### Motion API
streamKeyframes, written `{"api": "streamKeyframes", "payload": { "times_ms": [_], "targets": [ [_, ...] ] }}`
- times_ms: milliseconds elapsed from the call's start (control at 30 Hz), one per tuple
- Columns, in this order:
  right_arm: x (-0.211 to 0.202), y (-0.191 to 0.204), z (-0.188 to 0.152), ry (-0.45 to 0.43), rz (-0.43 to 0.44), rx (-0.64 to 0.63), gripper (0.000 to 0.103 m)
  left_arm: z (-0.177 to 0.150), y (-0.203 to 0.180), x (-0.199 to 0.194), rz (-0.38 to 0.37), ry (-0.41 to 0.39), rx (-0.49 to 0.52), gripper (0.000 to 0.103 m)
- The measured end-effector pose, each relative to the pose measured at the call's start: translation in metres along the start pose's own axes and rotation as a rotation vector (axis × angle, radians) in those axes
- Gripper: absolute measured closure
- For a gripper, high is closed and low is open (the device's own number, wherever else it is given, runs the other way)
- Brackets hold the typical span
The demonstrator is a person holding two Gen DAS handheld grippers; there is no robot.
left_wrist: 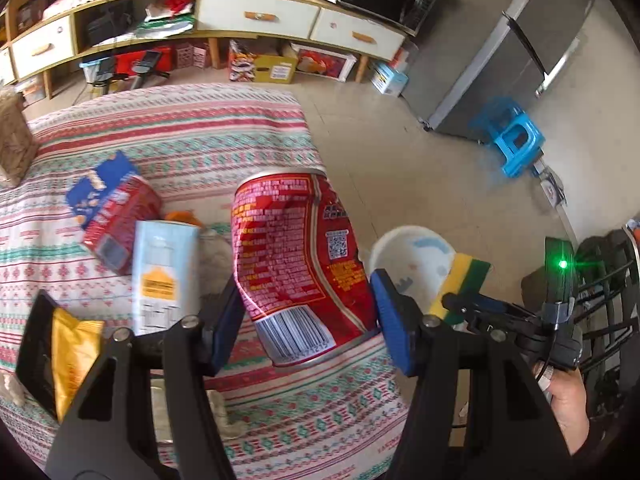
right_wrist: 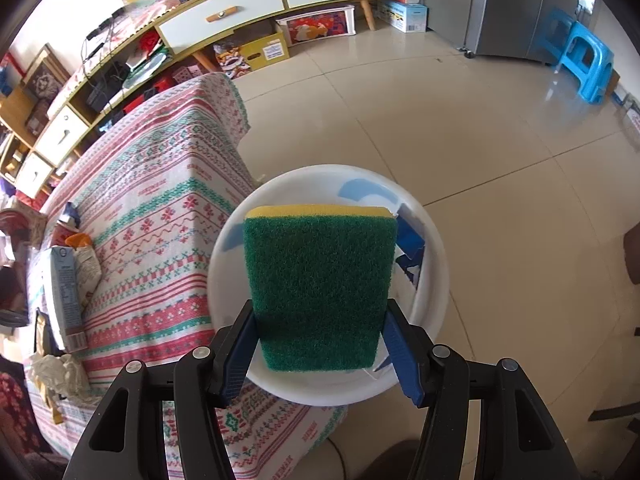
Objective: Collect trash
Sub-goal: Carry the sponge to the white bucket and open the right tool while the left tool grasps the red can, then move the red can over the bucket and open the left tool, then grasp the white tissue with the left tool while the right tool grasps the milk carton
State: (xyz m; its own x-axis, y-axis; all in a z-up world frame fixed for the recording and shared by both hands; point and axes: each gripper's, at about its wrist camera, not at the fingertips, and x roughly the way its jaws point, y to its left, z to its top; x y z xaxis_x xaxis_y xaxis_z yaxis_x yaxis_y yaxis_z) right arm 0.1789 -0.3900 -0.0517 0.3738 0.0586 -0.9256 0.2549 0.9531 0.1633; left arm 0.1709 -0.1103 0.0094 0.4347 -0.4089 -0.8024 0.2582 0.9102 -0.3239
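I'm carrying a dented red can in L gripper jaws, R gripper jaws clamping sponge over white bin; next: release sponge, bring can over.

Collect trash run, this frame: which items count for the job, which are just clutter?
Job:
- crushed red can, in left tool
- white bin on floor
- sponge, in right tool
- pale blue carton, red-blue box on the table

Clutter:
- blue stool
- fridge
- TV cabinet
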Motion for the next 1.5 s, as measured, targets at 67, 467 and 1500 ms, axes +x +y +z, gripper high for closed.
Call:
{"api": "streamKeyframes", "payload": {
  "times_ms": [67,467,1500],
  "targets": [
    [0.001,0.000,0.000,0.021,0.031,0.005,0.033,-0.001,-0.007,0.007,-0.006,0.013,0.012,0.040],
    [-0.019,-0.016,-0.011,0.007,-0.003,0.003,0.028,-0.005,-0.049,0.040,-0.024,0.080,0.087,0.040],
    [-0.035,-0.048,-0.022,-0.010,-0.052,0.046,0.027,-0.006,-0.088,0.075,-0.098,0.109,0.170,0.020]
  ]
}}
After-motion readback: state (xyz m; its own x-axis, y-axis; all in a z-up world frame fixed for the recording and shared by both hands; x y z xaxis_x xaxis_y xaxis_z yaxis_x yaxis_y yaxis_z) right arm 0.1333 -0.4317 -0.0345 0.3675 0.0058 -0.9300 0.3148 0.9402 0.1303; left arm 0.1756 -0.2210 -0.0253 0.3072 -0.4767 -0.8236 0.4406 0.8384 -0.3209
